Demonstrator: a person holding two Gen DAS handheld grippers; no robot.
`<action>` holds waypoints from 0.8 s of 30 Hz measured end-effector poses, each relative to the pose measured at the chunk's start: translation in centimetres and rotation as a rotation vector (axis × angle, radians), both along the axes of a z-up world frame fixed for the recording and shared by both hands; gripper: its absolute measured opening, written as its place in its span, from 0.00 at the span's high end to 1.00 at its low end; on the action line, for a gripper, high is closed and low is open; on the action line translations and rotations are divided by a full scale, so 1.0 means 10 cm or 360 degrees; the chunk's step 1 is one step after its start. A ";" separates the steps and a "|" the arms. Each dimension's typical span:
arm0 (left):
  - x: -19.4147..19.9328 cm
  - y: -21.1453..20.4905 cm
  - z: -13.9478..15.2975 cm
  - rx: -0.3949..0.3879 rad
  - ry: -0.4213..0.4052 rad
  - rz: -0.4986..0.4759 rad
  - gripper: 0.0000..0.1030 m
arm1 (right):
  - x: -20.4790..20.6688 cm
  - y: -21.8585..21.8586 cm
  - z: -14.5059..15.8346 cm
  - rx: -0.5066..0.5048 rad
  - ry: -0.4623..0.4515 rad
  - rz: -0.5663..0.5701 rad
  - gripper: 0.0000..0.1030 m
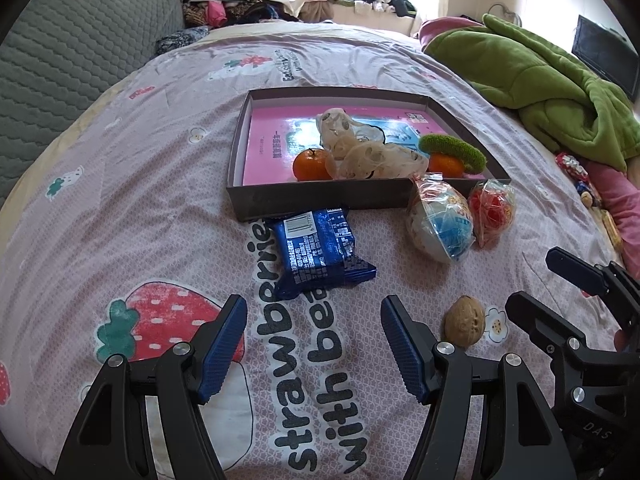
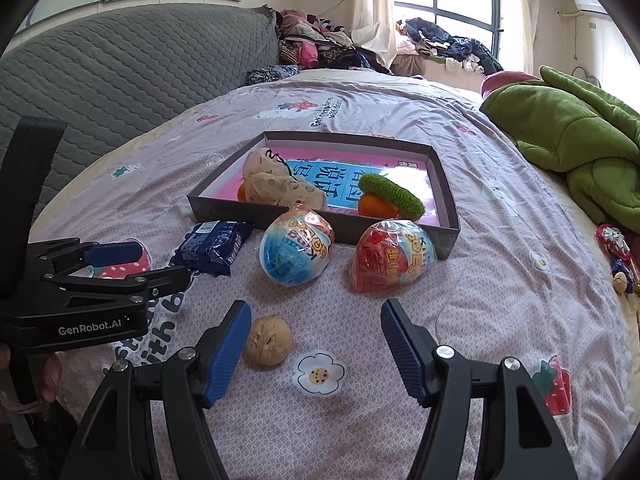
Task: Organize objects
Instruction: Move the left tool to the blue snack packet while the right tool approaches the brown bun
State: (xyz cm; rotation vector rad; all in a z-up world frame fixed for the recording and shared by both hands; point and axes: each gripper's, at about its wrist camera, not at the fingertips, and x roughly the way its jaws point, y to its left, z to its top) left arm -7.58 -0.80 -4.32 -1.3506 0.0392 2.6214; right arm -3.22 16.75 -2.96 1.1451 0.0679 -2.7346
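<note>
A shallow grey box with a pink floor lies on the bed. In it are two oranges, a bag of lotus root slices and a green fuzzy band. In front of the box lie a blue snack pack, a blue wrapped egg, a red wrapped egg and a walnut. My left gripper is open, just short of the snack pack. My right gripper is open, the walnut by its left finger.
A green blanket lies at the right. A grey quilted headboard stands at the left. Clothes are piled at the far end by the window. Small wrapped sweets lie at the bed's right edge.
</note>
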 end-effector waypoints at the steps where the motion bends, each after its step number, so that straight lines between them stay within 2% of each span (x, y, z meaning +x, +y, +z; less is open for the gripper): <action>1: 0.00 0.00 0.00 0.0000 0.0002 0.0002 0.31 | 0.00 0.00 0.00 0.0000 0.0000 0.0001 0.35; 24: -0.06 0.04 -0.10 -0.0008 -0.0045 0.0001 0.31 | 0.01 -0.10 -0.20 -0.0001 -0.0095 0.0044 0.35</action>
